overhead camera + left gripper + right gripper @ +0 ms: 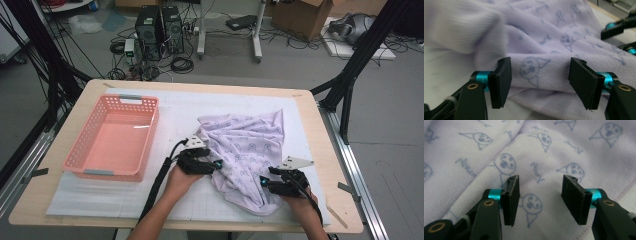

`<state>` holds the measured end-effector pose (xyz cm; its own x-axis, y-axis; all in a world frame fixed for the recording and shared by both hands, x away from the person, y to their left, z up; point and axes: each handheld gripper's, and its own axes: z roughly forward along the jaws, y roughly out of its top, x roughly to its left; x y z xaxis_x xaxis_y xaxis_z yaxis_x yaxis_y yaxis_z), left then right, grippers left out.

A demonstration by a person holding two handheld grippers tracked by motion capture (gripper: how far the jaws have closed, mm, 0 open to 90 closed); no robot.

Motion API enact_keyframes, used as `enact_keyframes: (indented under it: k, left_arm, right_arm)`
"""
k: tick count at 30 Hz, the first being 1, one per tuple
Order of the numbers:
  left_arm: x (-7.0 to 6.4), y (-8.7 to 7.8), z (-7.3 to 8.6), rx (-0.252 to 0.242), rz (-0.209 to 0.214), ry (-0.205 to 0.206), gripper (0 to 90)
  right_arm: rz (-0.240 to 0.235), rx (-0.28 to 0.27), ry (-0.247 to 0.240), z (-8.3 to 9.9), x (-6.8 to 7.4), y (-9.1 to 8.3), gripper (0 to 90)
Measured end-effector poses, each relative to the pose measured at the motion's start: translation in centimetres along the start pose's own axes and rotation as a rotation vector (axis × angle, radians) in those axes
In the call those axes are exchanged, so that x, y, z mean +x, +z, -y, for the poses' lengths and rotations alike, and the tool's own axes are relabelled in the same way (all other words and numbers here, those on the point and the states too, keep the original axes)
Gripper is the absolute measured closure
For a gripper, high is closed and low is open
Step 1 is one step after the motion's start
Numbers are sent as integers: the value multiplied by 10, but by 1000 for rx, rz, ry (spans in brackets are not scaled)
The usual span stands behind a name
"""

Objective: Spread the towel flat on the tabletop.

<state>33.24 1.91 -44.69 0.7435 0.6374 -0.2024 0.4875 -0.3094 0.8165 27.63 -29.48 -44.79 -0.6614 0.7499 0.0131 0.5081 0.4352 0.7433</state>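
Left gripper (pixel 540 82), right gripper (pixel 540 200): fingers wide apart over towel (pixel 247 145).

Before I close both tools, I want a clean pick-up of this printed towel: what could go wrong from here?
1. The towel lies crumpled in layers; the left tool, open astride a thick fold, may pinch several layers at once.
2. The right tool is open over flat cloth and may slide off without gathering any.
3. The pink basket sits near the left hand and could get nudged.
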Motion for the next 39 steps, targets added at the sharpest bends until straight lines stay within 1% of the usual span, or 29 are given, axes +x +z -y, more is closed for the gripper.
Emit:
enact_keyframes:
  k: [1,3,4,5,6,7,8,9,10,11,12,13,16,17,19,21,23,25,28,29,31,32,33,34,35,36,37,38,39]
  left_arm:
    - [-4,5,0,26,-7,33,332]
    - [-12,12,-2,35,-36,72,342]
    - [-14,15,-2,38,-39,86,371]
    - [-16,16,-2,37,-56,108,427]
    - [-17,15,-3,35,-53,137,524]
    - [-17,15,-3,35,-38,151,677]
    - [-16,14,-3,37,-40,142,716]
    - [-13,12,-4,36,-30,121,752]
    - [-9,10,-4,29,-22,80,759]
    - [-5,5,-5,24,-25,56,763]
    - [-1,0,-5,9,-28,51,765]
    - [3,-5,-6,-8,-32,44,765]
    - [18,-26,-5,-59,-56,0,770]
    - [23,-32,-4,-77,-53,-30,769]
    - [33,-43,0,-97,-64,-62,769]
    - [38,-50,7,-86,-74,-78,769]
    - [39,-53,13,-64,-74,-79,768]
    - [36,-55,19,-71,-66,-84,768]
    - [28,-56,26,-64,-35,-77,766]
    - [25,-56,27,-60,-32,-66,762]
    - [21,-57,29,-52,-46,-39,739]
    - [20,-58,29,-52,-50,-48,686]
    - [21,-59,29,-54,-47,-70,601]
    - [21,-61,29,-62,-46,-84,540]
    - [22,-63,30,-69,-57,-83,499]
    - [22,-64,30,-71,-66,-78,462]
    - [23,-64,31,-70,-65,-75,445]
    - [24,-64,30,-69,-63,-78,432]
    - [25,-62,29,-68,-66,-86,409]
  right_arm:
    - [-4,3,-4,-1,0,1,488]
    - [-7,3,6,-2,-1,3,500]
    - [-9,3,12,-2,-1,3,510]
    - [-7,3,17,-2,-1,3,522]
    - [-5,4,18,-3,-2,3,535]
    - [-4,6,22,-3,-2,4,557]
    - [-3,5,20,-4,-3,4,576]
    - [-1,9,23,-5,-3,4,608]
    - [5,12,19,-6,-4,5,662]
    - [8,15,16,-7,-5,5,719]
    - [3,20,12,-9,-5,6,782]
    - [2,26,10,-10,-6,6,872]
    - [-10,44,-13,-17,-14,10,883]
    - [15,47,-16,-20,-19,12,884]
    - [56,47,2,-26,-31,18,886]
    - [95,30,30,-35,-45,26,886]
    - [127,-1,60,-44,-58,34,886]
    - [172,-24,92,-54,-69,41,886]
    - [254,-59,122,-69,-79,47,885]
    - [267,-67,129,-74,-80,49,884]
    - [275,-58,118,-81,-75,53,868]
    - [276,-58,101,-83,-71,53,831]
    - [279,-57,89,-84,-67,52,773]
    - [264,-65,86,-84,-63,49,736]
    - [254,-73,76,-83,-59,44,690]
    - [262,-95,68,-81,-54,38,665]
    - [246,-116,71,-79,-50,30,633]
    - [212,-125,81,-75,-47,24,591]
    - [190,-116,88,-71,-43,18,568]
